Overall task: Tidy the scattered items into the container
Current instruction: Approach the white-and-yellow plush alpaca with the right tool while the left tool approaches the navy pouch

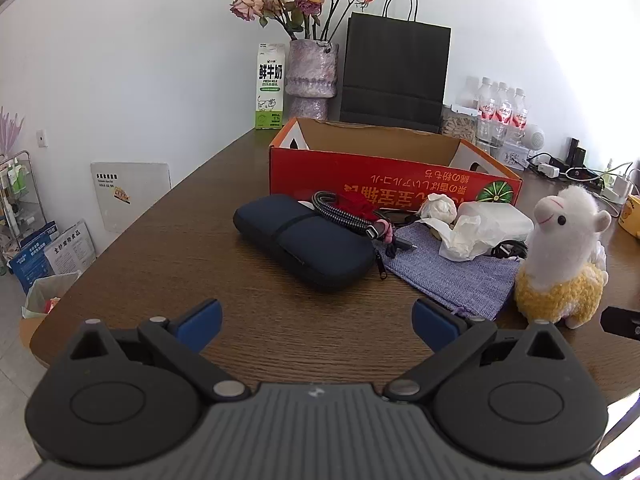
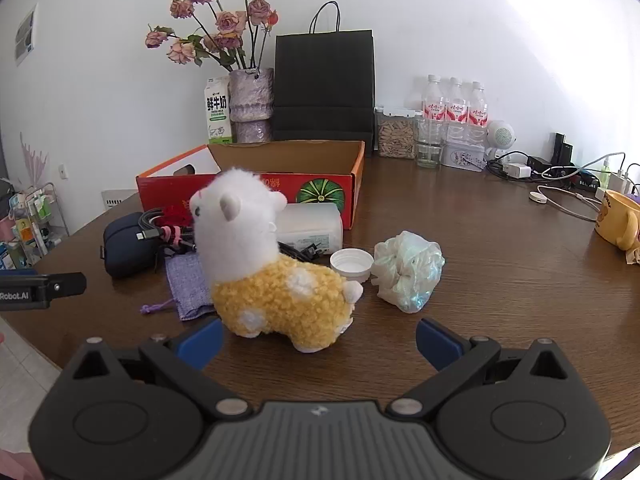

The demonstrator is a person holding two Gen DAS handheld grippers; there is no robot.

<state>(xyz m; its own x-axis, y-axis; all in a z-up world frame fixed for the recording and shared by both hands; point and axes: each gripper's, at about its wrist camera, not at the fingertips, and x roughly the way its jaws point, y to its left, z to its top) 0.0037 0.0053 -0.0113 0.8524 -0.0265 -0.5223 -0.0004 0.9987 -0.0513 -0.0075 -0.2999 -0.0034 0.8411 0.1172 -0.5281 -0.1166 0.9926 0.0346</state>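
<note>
A dark brown wooden bench [image 1: 168,248] carries an open red cardboard box [image 1: 394,178] printed with a green pumpkin, standing toward the back wall. Just in front of the box lie a navy zippered pouch [image 1: 306,238], a lilac woven drawstring bag [image 1: 452,272], a white and yellow plush alpaca [image 2: 276,268], a crumpled plastic bag [image 2: 410,270] and a white round lid [image 2: 351,264]. The left hand-held gripper [image 1: 316,322] and right hand-held gripper [image 2: 318,340] both hover released, holding nothing.
</note>
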